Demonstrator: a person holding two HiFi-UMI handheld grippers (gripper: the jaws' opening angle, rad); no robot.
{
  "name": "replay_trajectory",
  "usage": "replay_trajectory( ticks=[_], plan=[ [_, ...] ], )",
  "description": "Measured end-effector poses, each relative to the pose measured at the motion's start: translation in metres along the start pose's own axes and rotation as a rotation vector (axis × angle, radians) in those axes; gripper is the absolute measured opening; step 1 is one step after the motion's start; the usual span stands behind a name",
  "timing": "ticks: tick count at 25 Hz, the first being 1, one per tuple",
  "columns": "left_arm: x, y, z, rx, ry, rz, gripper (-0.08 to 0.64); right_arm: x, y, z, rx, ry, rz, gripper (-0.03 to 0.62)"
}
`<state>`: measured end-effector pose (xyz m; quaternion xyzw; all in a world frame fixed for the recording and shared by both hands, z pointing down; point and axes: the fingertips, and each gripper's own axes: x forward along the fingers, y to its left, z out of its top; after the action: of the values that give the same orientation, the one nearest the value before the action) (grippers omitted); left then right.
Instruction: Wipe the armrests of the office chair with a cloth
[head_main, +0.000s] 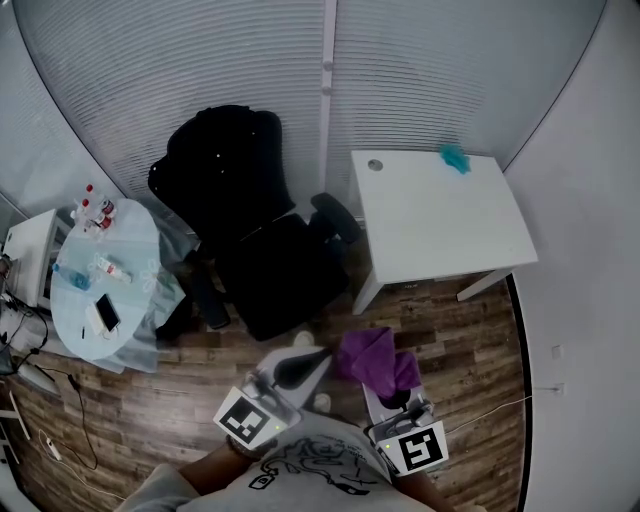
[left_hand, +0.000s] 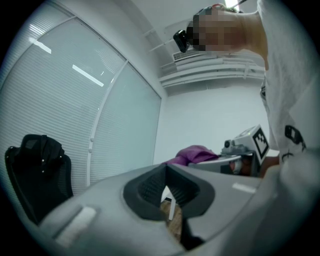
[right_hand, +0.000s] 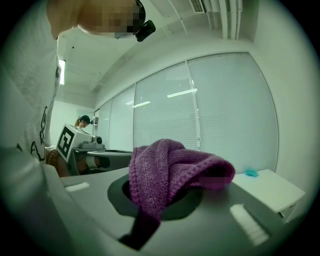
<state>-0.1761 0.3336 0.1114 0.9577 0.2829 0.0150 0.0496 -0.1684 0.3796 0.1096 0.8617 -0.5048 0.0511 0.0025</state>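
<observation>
A black office chair (head_main: 250, 230) stands against the blinds, with one armrest (head_main: 335, 215) near the white table and the other armrest (head_main: 205, 295) on its left side. My right gripper (head_main: 390, 388) is shut on a bunched purple cloth (head_main: 378, 360) low in the head view, well short of the chair. In the right gripper view the purple cloth (right_hand: 170, 170) bulges out over the right gripper (right_hand: 160, 200). My left gripper (head_main: 300, 368) is beside it, shut and holding nothing. In the left gripper view, the left gripper (left_hand: 167, 192) points past the chair (left_hand: 35, 175).
A white table (head_main: 440, 215) stands right of the chair with a small teal thing (head_main: 455, 157) at its far edge. At the left is a round table (head_main: 135, 250) with bottles and a phone (head_main: 105, 313). Cables (head_main: 60, 420) lie on the wooden floor.
</observation>
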Motion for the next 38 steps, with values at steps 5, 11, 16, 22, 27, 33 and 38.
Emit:
replay_trajectory(
  ticks=[5,11,16,22,27,33,38],
  plan=[
    [0.02,0.036,-0.002,0.01,0.0,-0.017,0.002,0.036,-0.021,-0.005,0.007,0.014,-0.01,0.029],
    [0.052,0.101,-0.001,-0.005,0.011,-0.02,0.002,0.098,-0.054,-0.002,0.008,0.025,-0.007,0.029],
    [0.077,0.158,0.012,-0.003,0.004,-0.032,0.002,0.156,-0.08,0.014,0.003,0.013,-0.011,0.029],
    [0.098,0.222,0.022,0.002,0.013,-0.042,0.002,0.218,-0.106,0.022,0.003,0.029,-0.021,0.029],
    [0.111,0.262,0.019,-0.013,0.032,-0.053,0.002,0.257,-0.124,0.025,-0.005,0.034,-0.041,0.029],
    [0.122,0.294,0.016,-0.041,0.042,-0.055,0.002,0.287,-0.136,0.023,-0.006,0.047,-0.056,0.029],
    [0.132,0.308,0.012,-0.027,0.052,-0.059,0.002,0.298,-0.146,0.022,-0.002,0.053,-0.056,0.029]
  ],
)
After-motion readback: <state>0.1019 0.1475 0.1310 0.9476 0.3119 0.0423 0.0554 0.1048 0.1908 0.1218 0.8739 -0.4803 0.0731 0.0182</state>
